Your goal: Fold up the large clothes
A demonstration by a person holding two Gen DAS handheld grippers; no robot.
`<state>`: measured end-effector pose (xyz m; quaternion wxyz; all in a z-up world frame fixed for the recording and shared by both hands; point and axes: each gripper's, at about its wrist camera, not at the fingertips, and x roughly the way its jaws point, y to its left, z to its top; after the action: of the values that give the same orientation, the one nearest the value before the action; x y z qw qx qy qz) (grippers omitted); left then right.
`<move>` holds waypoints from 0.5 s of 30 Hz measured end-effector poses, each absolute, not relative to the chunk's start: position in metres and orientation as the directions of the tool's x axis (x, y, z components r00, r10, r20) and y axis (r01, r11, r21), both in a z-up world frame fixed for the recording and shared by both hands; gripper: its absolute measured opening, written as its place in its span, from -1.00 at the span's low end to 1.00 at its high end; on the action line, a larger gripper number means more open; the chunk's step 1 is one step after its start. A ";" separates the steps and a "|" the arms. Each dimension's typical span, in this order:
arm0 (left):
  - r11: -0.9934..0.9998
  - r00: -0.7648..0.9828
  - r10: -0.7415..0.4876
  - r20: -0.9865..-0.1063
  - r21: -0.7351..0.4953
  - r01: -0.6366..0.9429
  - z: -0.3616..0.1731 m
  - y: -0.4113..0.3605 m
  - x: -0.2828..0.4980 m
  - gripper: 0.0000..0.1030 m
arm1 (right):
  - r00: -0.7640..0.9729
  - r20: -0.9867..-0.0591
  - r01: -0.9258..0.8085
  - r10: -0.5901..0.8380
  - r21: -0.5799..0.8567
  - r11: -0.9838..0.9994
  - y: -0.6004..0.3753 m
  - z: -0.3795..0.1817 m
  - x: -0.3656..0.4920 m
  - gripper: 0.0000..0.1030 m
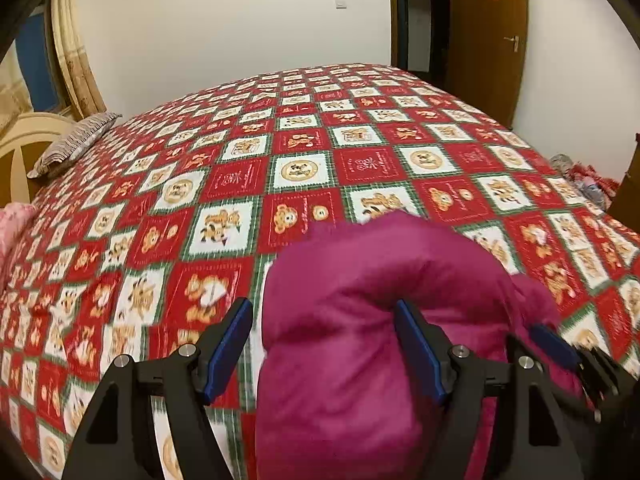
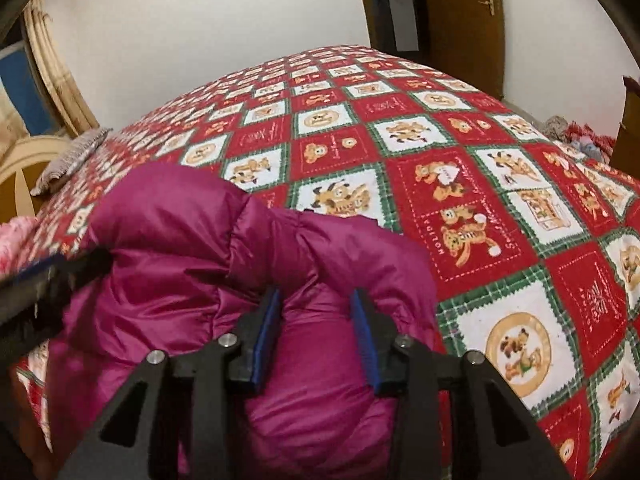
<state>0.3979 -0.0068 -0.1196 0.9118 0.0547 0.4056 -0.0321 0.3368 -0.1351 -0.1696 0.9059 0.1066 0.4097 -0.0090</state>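
A puffy magenta jacket (image 1: 360, 280) lies bunched on the red-and-white bear-patterned bedspread (image 1: 300, 140), near its front edge. My left gripper (image 1: 324, 340) straddles the jacket's left part. Its right pad (image 1: 416, 344) digs into a fold, while its left pad (image 1: 232, 344) stands just clear of the fabric, with a strip of bedspread showing between them. In the right wrist view the jacket (image 2: 200, 240) bulges up between the blue pads of my right gripper (image 2: 316, 320), which pinch a fold of it. The left gripper (image 2: 40, 276) shows blurred at that view's left edge.
A grey striped pillow (image 1: 72, 148) lies at the bed's far left by a cream headboard (image 1: 32, 136). Pink cloth (image 1: 12, 220) sits at the left edge. A heap of clothes (image 1: 588, 180) lies beyond the bed's right side. A brown door (image 1: 488, 40) stands behind.
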 end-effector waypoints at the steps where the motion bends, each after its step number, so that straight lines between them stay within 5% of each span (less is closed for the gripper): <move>1: 0.992 0.666 -0.008 -0.746 0.078 0.098 -0.122 -0.008 0.404 0.44 | 0.665 -0.744 0.101 0.066 0.177 0.979 -0.134 -0.172 0.337 -0.19; 9: 0.999 0.602 -0.042 -0.797 -0.023 0.039 -0.164 0.003 0.443 0.77 | 0.658 -0.746 0.089 0.107 0.217 0.972 -0.141 -0.180 0.346 -0.17; 15: 0.998 0.579 -0.066 -0.813 -0.068 0.018 -0.181 0.007 0.454 0.83 | 0.655 -0.745 0.080 0.126 0.234 0.969 -0.141 -0.184 0.354 -0.15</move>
<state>0.4536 0.0074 -0.1814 0.8881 -0.0259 0.4582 -0.0237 0.3539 -0.1407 -0.1838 0.9011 0.1237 0.4153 0.0128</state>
